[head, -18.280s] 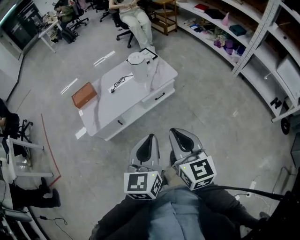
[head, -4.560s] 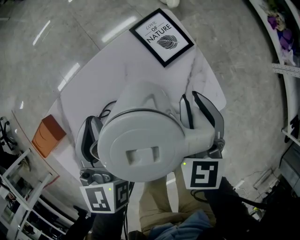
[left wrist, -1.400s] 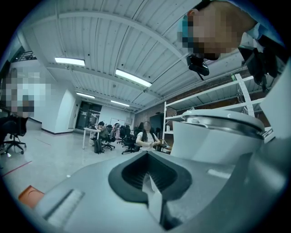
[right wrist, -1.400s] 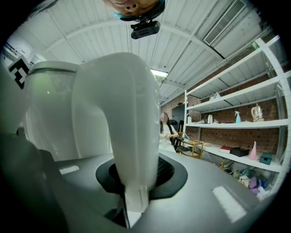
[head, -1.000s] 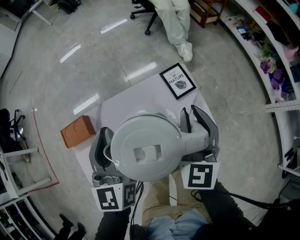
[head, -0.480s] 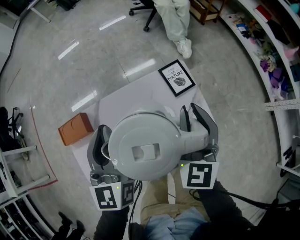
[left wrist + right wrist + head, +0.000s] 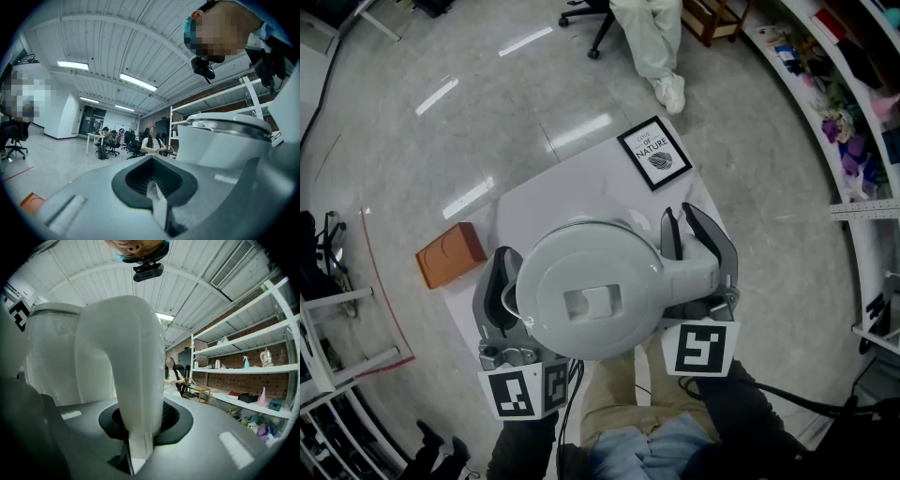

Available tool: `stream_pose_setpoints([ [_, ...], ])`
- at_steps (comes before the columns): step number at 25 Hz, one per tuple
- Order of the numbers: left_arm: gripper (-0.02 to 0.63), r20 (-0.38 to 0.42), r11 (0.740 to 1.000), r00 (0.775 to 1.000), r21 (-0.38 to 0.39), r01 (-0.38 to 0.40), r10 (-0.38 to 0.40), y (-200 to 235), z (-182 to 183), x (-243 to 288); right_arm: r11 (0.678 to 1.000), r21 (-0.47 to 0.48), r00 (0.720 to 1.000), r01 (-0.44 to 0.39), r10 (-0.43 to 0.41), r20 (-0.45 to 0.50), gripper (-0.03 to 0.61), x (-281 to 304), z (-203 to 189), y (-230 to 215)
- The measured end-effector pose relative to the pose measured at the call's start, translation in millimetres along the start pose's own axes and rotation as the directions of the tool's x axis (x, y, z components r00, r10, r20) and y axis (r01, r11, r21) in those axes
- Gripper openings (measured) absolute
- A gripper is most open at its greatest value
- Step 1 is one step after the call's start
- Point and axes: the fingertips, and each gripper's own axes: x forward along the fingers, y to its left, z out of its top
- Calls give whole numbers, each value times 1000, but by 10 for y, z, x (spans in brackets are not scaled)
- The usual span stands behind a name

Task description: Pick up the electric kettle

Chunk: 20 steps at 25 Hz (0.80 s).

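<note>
The white electric kettle (image 7: 595, 300) hangs high above the white table (image 7: 553, 202), close under the head camera, its round lid facing up. My right gripper (image 7: 689, 248) is shut on the kettle's handle (image 7: 126, 371), which fills the gap between its jaws. My left gripper (image 7: 508, 305) sits at the kettle's left side by the spout. One jaw shows beside the body; the other is hidden under it. In the left gripper view a thin white edge of the kettle (image 7: 225, 140) lies pinched in the black pad.
Far below on the table lie a framed picture (image 7: 654, 153) and a brown box (image 7: 450, 254) at its left edge. A seated person's legs (image 7: 647, 37) are beyond the table. Shelving (image 7: 853, 103) runs along the right.
Both grippers keep their hold on the kettle. The table and floor below have drifted only slightly in the head view.
</note>
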Motion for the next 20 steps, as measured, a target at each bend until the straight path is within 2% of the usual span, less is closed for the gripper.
stream_pose_setpoints([
  [20, 2, 11, 1000, 1000, -7, -3, 3, 21, 51, -27, 1000, -3, 1000, -4, 4, 10, 92, -9, 61, 32],
])
